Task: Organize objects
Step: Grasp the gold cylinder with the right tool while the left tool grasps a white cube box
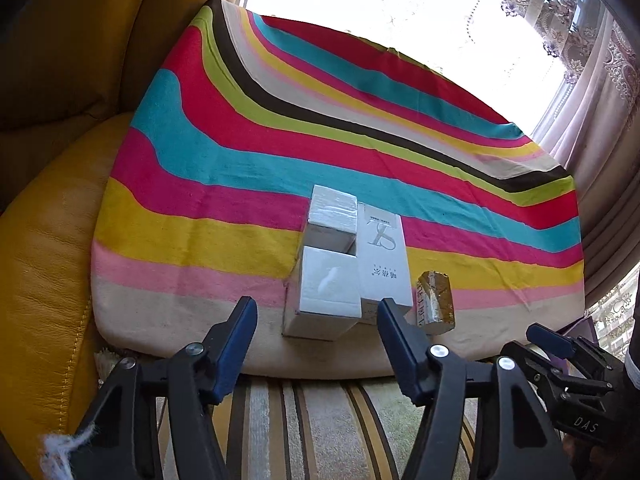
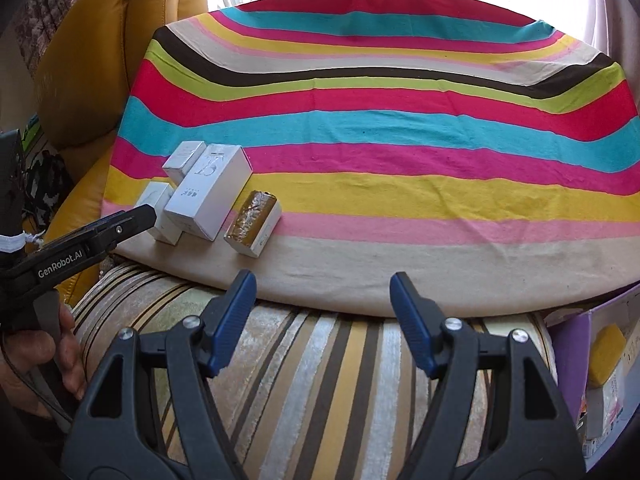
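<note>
Between our left gripper (image 1: 316,306) fingers, which stand spread and pinch nothing, sits the near white box (image 1: 326,292), just ahead of the tips on the striped cloth (image 1: 224,168). Directly beyond it is a second small white box (image 1: 334,216), touching or nearly touching the first. Right of these two, against them, lies the long white box (image 1: 382,256) with printed characters on its top. Further right, by the right fingertip, the gold-wrapped box (image 1: 434,298) lies close beside the long one; we cannot tell whether they touch. Off to the far right the right gripper (image 1: 560,350) shows at the cloth's near edge.

From the right wrist view, our right gripper (image 2: 322,290) is also spread wide and empty, its tips over the near hem of the cloth, with striped upholstery (image 2: 320,380) under it. The cluster lies ahead and to the left: the gold-wrapped box (image 2: 253,224) nearest, then the long white box (image 2: 210,192), then the two small ones, near (image 2: 157,203) and far (image 2: 185,157). The left gripper (image 2: 136,216) reaches in from the left beside the near small box, a hand (image 2: 48,356) on its handle. At the far right, a purple carton (image 2: 600,364) holds a yellow item (image 2: 608,354).

We judge the work largely done: four boxes are gathered side by side at the near left of the cloth, the rest of which is bare. What may remain is squaring up the gold-wrapped box, or adding items from the carton.
</note>
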Demonstrator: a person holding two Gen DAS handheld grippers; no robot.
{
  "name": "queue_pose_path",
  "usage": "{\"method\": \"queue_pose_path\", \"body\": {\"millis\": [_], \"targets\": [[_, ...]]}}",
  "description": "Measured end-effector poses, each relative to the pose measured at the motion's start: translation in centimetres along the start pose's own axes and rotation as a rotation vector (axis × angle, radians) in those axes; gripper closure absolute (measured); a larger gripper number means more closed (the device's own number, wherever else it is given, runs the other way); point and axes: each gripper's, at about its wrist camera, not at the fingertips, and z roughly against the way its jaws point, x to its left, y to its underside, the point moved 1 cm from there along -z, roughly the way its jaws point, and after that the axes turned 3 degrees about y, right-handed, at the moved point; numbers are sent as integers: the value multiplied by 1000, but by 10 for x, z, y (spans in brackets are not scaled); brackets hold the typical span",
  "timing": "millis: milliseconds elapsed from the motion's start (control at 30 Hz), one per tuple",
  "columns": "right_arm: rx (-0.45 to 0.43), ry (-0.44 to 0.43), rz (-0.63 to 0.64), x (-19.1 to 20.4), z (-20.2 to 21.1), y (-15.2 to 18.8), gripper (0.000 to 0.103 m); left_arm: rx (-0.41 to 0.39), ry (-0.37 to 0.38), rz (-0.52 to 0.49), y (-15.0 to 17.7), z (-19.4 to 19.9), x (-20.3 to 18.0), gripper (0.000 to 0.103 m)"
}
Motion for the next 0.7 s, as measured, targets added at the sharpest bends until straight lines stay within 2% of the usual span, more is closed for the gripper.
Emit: {"method": "queue_pose_path", "body": {"millis": [67, 133, 300, 500, 700], "targets": [[4, -19, 14, 10, -5, -4, 30, 4, 11, -2, -2, -4, 1, 45], [8, -30, 30, 20, -12, -9, 30, 10, 18, 6, -4, -8, 4, 54], [24, -41, 54, 38, -29, -19, 30, 18, 53, 63, -6, -18, 18, 67], [61, -28, 43, 41, -52, -28, 32, 24, 77, 93, -7, -27, 25, 68], [71, -13, 56, 45, -65, -32, 47, 9, 89, 110, -7, -28, 26, 68]]}}
